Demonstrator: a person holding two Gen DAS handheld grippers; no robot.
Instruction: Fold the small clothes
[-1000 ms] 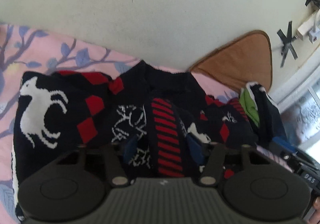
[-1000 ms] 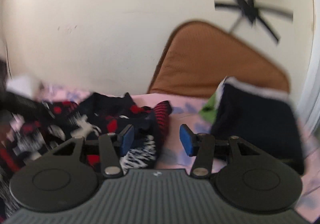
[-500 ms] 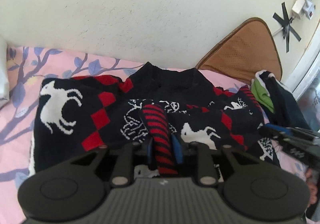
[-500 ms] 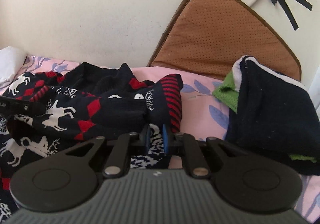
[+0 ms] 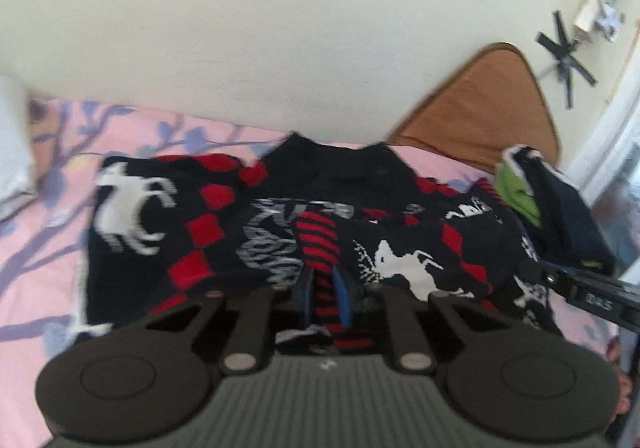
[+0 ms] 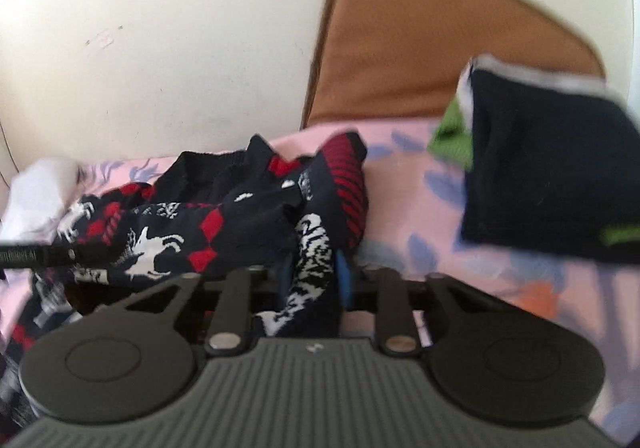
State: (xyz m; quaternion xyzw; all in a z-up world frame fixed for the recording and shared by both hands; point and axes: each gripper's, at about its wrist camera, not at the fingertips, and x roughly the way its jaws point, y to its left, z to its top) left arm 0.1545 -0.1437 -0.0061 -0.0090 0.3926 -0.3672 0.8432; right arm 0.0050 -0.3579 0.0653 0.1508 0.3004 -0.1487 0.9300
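A small black knit sweater (image 5: 160,232) with red diamonds and white reindeer lies on a pink floral bedsheet (image 5: 36,268), collar toward the wall. My left gripper (image 5: 324,300) is shut on its red-and-black striped cuff (image 5: 320,244), lifted over the sweater's front. My right gripper (image 6: 314,280) is shut on the sweater's white-patterned hem edge (image 6: 312,248), beside the other striped cuff (image 6: 348,184). The right gripper also shows at the right edge of the left wrist view (image 5: 580,288).
A folded pile of dark navy and green clothes (image 6: 540,176) lies to the right on the sheet. A brown cushion (image 6: 420,48) leans on the cream wall behind. A white pillow (image 6: 36,192) sits at the left.
Both grippers closed from open onto the sweater: the left on the striped cuff, the right on the hem edge. Both have since lifted the cloth a little.
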